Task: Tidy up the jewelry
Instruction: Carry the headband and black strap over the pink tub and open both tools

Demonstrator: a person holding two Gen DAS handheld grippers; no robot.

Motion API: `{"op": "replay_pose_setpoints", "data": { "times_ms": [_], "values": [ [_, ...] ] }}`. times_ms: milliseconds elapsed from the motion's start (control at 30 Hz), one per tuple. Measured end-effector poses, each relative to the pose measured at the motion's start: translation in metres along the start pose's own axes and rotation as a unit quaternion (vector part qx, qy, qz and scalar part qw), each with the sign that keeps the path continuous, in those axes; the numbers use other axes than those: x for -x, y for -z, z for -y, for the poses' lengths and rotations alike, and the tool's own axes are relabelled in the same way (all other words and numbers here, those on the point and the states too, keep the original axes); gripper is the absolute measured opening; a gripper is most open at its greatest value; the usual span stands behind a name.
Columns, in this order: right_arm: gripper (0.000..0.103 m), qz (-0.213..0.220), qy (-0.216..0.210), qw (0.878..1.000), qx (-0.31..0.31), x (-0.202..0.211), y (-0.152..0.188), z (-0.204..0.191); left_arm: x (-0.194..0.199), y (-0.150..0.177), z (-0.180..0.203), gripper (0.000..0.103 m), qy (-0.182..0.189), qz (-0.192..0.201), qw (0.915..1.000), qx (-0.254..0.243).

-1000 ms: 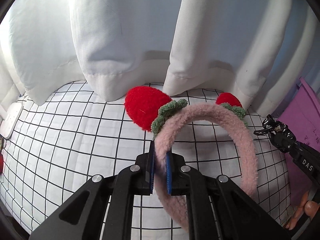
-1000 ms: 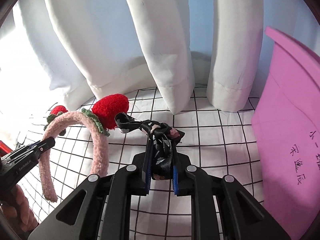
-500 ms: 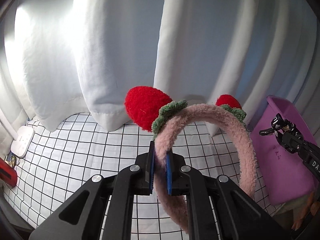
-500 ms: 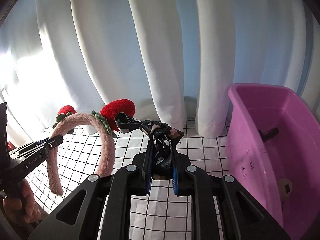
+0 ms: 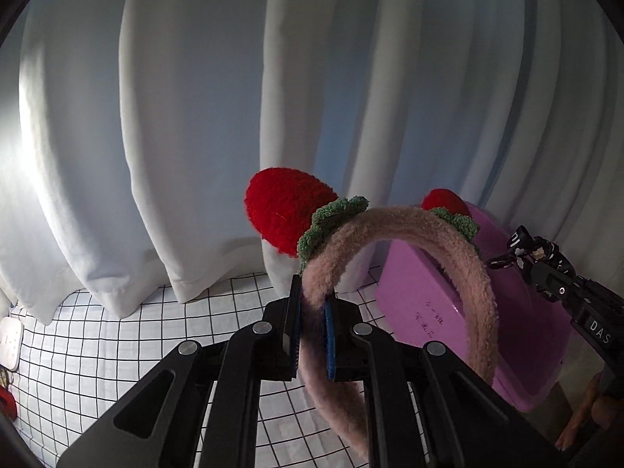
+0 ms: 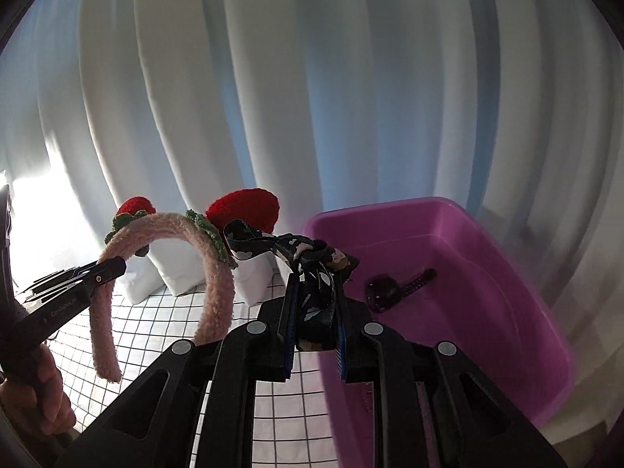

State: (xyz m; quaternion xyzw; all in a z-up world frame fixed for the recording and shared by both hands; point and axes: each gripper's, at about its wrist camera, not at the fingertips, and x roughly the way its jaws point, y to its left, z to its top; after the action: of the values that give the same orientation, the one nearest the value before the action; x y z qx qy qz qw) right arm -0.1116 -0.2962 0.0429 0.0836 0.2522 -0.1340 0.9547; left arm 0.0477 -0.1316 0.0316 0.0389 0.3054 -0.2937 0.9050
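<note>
My left tongs [image 5: 312, 325] are squeezed tight on a fluffy pink headband [image 5: 448, 241]. It is a soft, fuzzy arch, and I hold it near one end, up in the air. Two round red strawberries [image 5: 284, 208] made of woolly stuff sit on top, each with a bumpy green leaf collar.

My right tongs [image 6: 314, 321] are pinched shut on a dark hair bow [image 6: 308, 273]. The ribbon looks smooth and thin, with little white shapes printed on it, and one loop sticks out to the left. It hangs in the air too, just beside the near left corner of the tub.

The purple tub [image 6: 518, 323] is hard, shiny plastic with a rounded rim and tall sloping walls. It is open on top and wide inside. One small dark clip [image 6: 390, 290] lies on its floor, so most of the floor is bare.

Under it all is a soft white cover with thin black grid lines [image 5: 117, 355]. Long white curtains [image 5: 195, 117] hang in thick folds behind, and their hems rest on the cover's far edge. A hand [image 6: 39, 394] grips the left handle.
</note>
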Motion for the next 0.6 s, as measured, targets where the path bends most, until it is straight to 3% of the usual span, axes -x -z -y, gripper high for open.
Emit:
{"op": "replay_pose_setpoints", "data": {
  "times_ms": [300,600],
  "values": [
    [0.016,-0.01,0.061,0.997,-0.051,0.01,0.005,0.082,-0.046,-0.021,0.089,0.01,0.055,-0.027,0.997,-0.048],
    [0.016,-0.064,0.077,0.992,-0.078,-0.023,0.025,0.117,-0.112,-0.021,0.154,0.011,0.054,-0.078,0.9916,-0.088]
  ]
}}
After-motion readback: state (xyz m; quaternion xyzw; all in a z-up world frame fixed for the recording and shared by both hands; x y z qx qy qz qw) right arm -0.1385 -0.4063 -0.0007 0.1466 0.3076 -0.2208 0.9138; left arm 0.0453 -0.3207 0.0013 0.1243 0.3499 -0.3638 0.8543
